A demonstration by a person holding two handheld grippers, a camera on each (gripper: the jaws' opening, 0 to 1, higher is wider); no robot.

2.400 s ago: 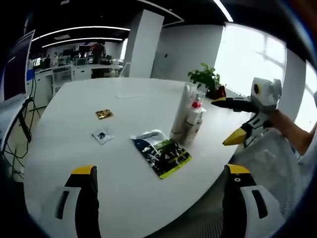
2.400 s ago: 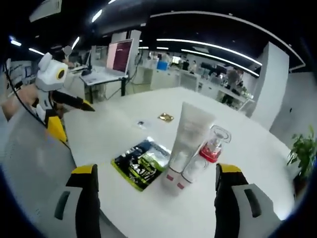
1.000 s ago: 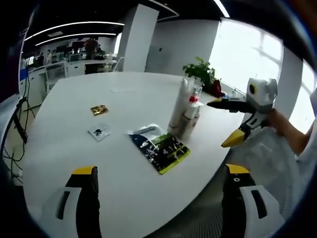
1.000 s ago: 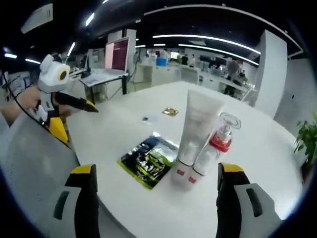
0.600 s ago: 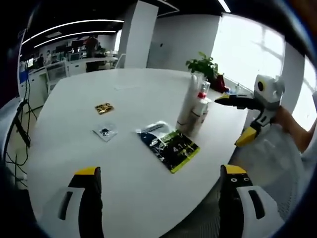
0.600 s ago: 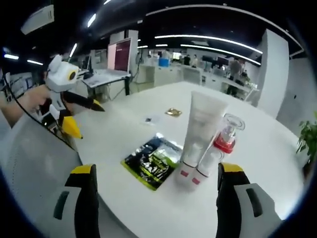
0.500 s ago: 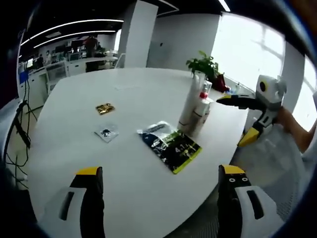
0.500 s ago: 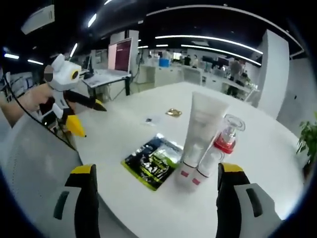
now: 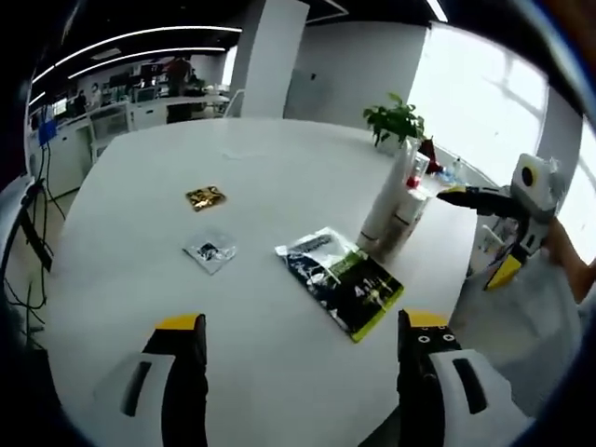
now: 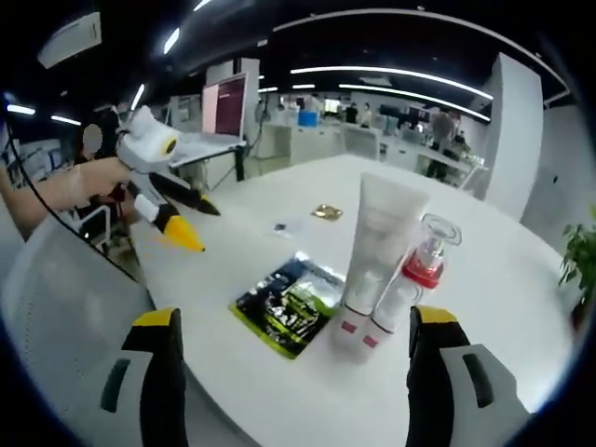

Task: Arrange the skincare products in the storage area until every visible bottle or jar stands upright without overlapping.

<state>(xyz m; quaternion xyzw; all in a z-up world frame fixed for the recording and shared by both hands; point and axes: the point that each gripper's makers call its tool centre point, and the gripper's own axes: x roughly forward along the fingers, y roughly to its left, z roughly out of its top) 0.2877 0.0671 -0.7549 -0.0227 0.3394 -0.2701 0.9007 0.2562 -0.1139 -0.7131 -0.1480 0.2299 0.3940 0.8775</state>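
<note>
A tall white tube [image 10: 377, 244] stands cap-down on the white table [image 10: 484, 279], touching a pump bottle [image 10: 410, 279] with a red collar and clear cap. In the left gripper view the tube [image 9: 385, 200] and the pump bottle [image 9: 410, 200] stand at the right. Beside them lies a flat black-and-green pouch [image 9: 341, 280], [image 10: 290, 304]. My left gripper [image 9: 303, 322] is open over the table's near side; the right gripper view shows this left gripper [image 10: 200, 228] at the far left. My right gripper [image 10: 295, 317] is open and empty, short of the tube. That right gripper [image 9: 473, 237] hangs off the table's right edge.
A gold sachet [image 9: 205, 196] and a small pale sachet [image 9: 210, 251] lie left of the pouch. A potted plant [image 9: 396, 123] stands behind the tube. A white mesh chair [image 10: 65, 307] is at the table's edge. Desks and a monitor [image 10: 228, 102] are far behind.
My left gripper has moved forward over the table edge, toward the sachets and pouch. The right gripper has held nearly still. Bottles, pouch and sachets lie where they were.
</note>
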